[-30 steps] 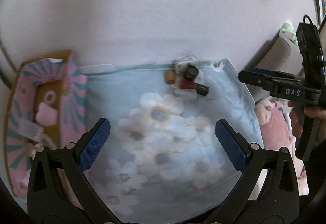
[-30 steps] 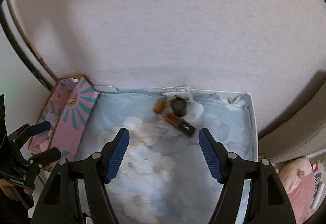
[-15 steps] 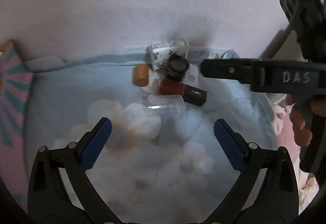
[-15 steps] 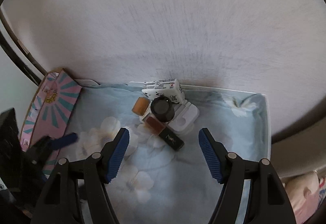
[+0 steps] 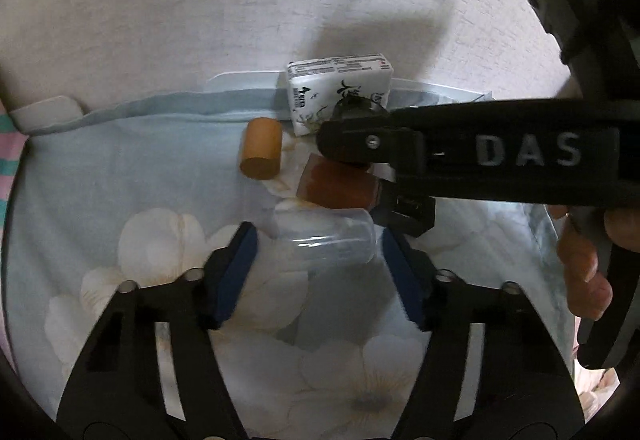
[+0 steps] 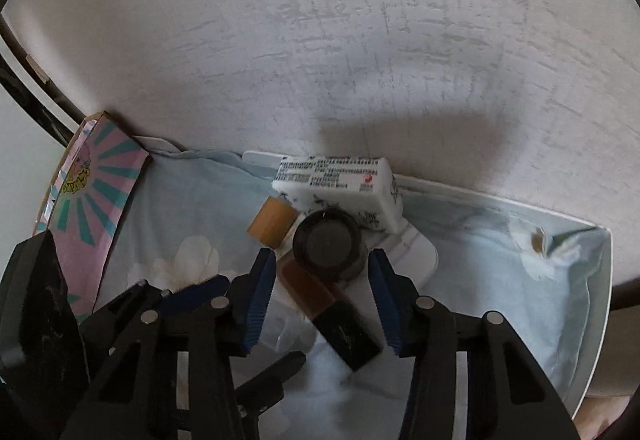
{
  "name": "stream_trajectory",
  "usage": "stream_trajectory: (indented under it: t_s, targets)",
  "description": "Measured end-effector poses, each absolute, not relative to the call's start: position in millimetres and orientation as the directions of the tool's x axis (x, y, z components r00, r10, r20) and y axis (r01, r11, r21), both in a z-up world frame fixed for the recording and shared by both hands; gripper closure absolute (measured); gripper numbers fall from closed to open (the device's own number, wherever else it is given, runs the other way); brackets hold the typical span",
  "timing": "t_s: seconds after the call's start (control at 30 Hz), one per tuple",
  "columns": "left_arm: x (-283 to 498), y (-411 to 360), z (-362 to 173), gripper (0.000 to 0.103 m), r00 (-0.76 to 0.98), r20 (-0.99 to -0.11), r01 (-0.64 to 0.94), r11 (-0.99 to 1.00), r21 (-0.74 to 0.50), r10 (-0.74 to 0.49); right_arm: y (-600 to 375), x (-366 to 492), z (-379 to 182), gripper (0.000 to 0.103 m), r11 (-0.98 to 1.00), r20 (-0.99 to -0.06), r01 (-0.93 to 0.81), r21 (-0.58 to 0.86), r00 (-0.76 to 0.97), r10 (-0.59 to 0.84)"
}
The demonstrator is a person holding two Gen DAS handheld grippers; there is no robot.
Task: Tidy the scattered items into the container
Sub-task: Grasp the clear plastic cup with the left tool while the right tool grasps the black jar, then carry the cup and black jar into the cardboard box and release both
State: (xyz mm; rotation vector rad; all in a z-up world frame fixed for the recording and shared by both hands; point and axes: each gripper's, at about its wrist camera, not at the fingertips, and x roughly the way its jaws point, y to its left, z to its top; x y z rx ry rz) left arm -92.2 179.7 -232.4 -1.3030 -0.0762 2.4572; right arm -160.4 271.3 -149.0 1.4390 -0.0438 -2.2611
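a small heap of cosmetics lies at the far edge of a floral blue cloth [image 5: 168, 176], at upper centre of both views, pressed against a textured pale wall [image 6: 320, 40]. the cloth covers a white tray-like surface [image 6: 592, 280] whose rim shows at right in the right-wrist view.

the pink sunburst box [image 6: 96, 192], the likely container, leans at the left edge of the right-wrist frame, well apart from the heap.

the left gripper [image 5: 316, 252], at lower centre of its view, has just been narrowing and now brackets a clear plastic cap [image 5: 324, 236]; whether the blue pads actually press it is hard to tell, a gap seeming to remain on the left.

the right gripper [image 6: 322, 276] has also just been narrowing, its jaws half spread on either side of a round black jar [image 6: 326, 242], apparently not yet touching it. a hand [image 5: 584, 260] grips its handle at right in the left-wrist view.

counted: one white tissue pack [image 5: 340, 88], one tan cylinder [image 5: 260, 148], one black jar, one brown bottle with black cap [image 6: 320, 300], one clear cap, one white flat case [image 6: 416, 252] under the pile.
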Motion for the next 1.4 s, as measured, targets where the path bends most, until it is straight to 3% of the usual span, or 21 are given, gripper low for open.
stream_trajectory:
  t_s: [0.03,0.1,0.27,0.33,0.87,1.13,1.4]
  targets:
    - [-92,181,-232,0.056,-0.513,-0.792,-0.287,-0.935,-0.206,0.332,271,-162,-150,0.06,-0.896,-0.852,0.359,0.262,-0.35,-0.389]
    - [-93,180,-232,0.056,-0.513,-0.793,-0.286,-0.936,-0.205,0.33,270,-162,-151,0.068,-0.897,-0.853,0.362,0.254,-0.353,-0.384]
    - [-94,175,-226,0.056,-0.511,-0.788,-0.279,-0.933,-0.228,0.345,273,-159,-148,0.068,-0.898,-0.849,0.366,0.244,-0.367,-0.38]
    - [-92,174,-221,0.062,-0.511,-0.784,-0.287,-0.93,-0.23,0.352,276,-157,-144,0.068,-0.898,-0.844,0.365,0.247,-0.375,-0.385]
    - [-57,110,-132,0.062,-0.575,-0.728,-0.304,-0.924,-0.233,0.373,262,-125,-69,0.068,-0.895,-0.802,0.384,0.226,-0.449,-0.395]
    - [-29,24,-69,0.062,-0.647,-0.695,-0.233,-0.949,-0.212,0.314,198,-108,-13,0.068,-0.855,-0.757,0.468,0.226,-0.468,-0.456]
    - [-10,-92,-41,0.062,-0.671,-0.708,-0.118,-0.974,-0.192,0.221,106,-91,22,0.068,-0.773,-0.721,0.592,0.229,-0.43,-0.543]
